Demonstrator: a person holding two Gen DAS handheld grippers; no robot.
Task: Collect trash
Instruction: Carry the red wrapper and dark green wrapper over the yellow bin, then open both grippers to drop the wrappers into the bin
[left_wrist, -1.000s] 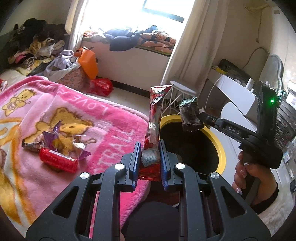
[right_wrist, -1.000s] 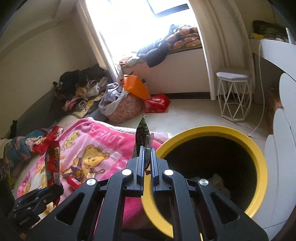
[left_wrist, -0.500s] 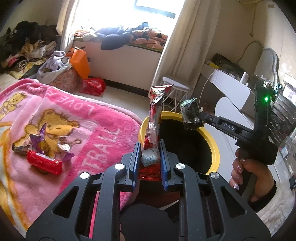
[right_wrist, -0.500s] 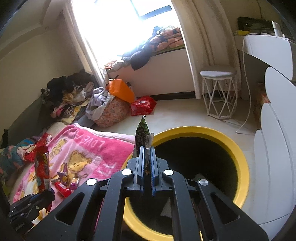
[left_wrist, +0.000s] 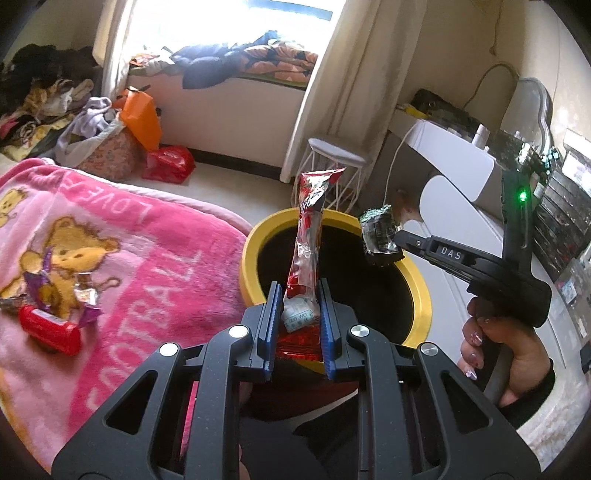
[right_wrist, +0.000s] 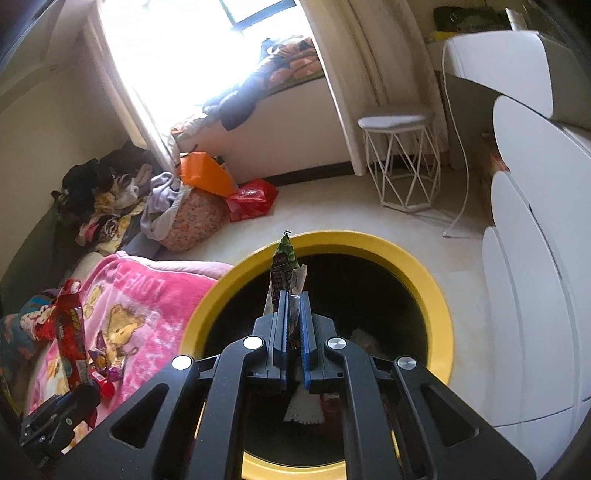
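Left wrist view: both grippers carry wrappers above the yellow bin (left_wrist: 424, 295).
Left gripper (left_wrist: 298, 314) clamps the red wrapper (left_wrist: 308, 254) low; right gripper (right_wrist: 293, 325) pinches the green wrapper (right_wrist: 282, 266). Both appear light, thin, crinkly, slippery; grip near an end.

My left gripper (left_wrist: 298, 325) hides the foot of the red wrapper (left_wrist: 308, 243) behind its pads, and the small print on the white label there is too fine to read. The bin (right_wrist: 417, 266) is the landmark: its near rim is covered by my right gripper (right_wrist: 293, 325), its floor is dark (something pale lies in there, I cannot tell what). The green wrapper (right_wrist: 282, 269) above the bin shows only its top. Left of the bin, the blanket (left_wrist: 155, 258) runs off the frame edge.
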